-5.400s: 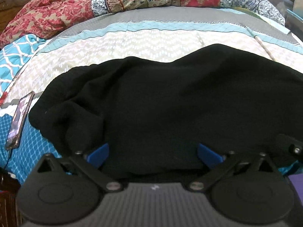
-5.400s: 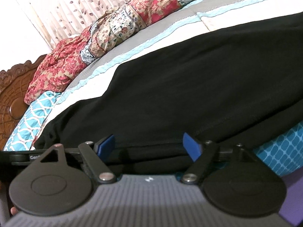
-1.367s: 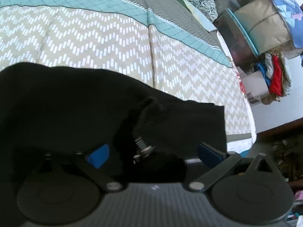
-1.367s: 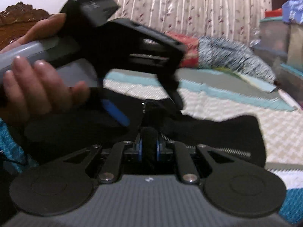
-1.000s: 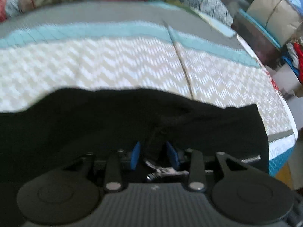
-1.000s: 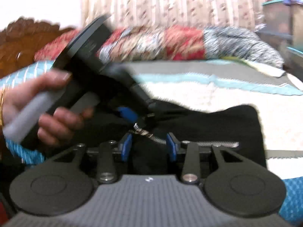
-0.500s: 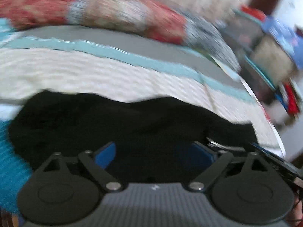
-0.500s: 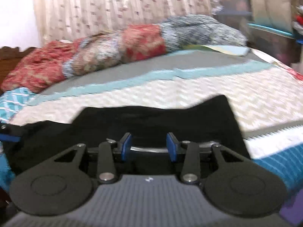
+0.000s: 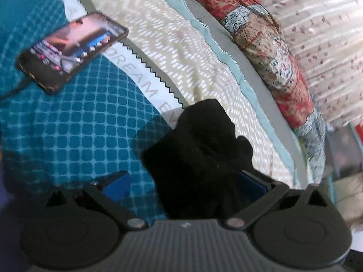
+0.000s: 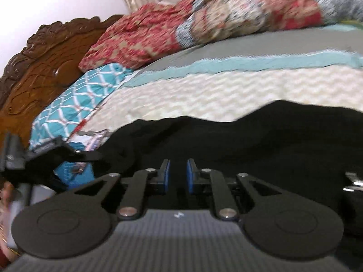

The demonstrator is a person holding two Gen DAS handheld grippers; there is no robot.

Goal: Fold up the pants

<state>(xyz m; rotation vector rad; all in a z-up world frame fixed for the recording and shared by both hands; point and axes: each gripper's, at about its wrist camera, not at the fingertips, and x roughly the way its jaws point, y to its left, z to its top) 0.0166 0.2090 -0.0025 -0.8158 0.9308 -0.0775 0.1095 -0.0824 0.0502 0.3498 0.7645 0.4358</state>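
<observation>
A: Where are the pants?
B: The black pants (image 10: pixel 238 140) lie along the bed (image 10: pixel 226 90), one bunched end between the left gripper (image 9: pixel 183 184) and its opening, wide jaws, pads apart from the cloth.
A: And the right gripper (image 10: pixel 177 175)?
B: Closing over the pants, jaws nearly together, nothing visibly pinched. A phone (image 9: pixel 72 49) lies nearby.
</observation>
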